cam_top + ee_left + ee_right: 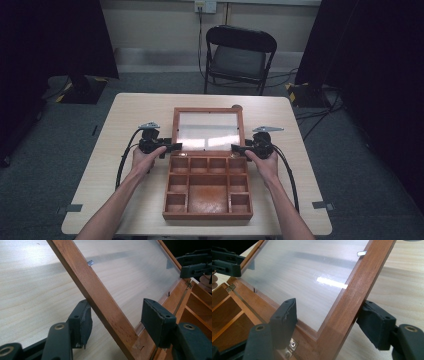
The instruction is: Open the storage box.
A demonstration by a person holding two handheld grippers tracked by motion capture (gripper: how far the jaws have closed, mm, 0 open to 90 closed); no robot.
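A wooden box (207, 216) with several empty compartments sits on the table, its glass-paned lid (208, 111) raised and leaning back. My left gripper (172, 146) is at the lid's left side rail (100, 297) near the hinge, and that rail passes between its open jaws (117, 320). The left pad (83, 321) is close against the wood; the other pad stands apart. My right gripper (239, 148) straddles the lid's right side rail (352, 292) the same way, open (329, 320), with the outer pad (374, 323) next to the wood.
The pale wooden table (130, 115) has bare surface on both sides of the box. A black folding chair (240, 55) stands beyond its far edge. Dark stands and cables sit on the floor at left and right. Each gripper view shows the other gripper (195, 265) (224, 262) across the lid.
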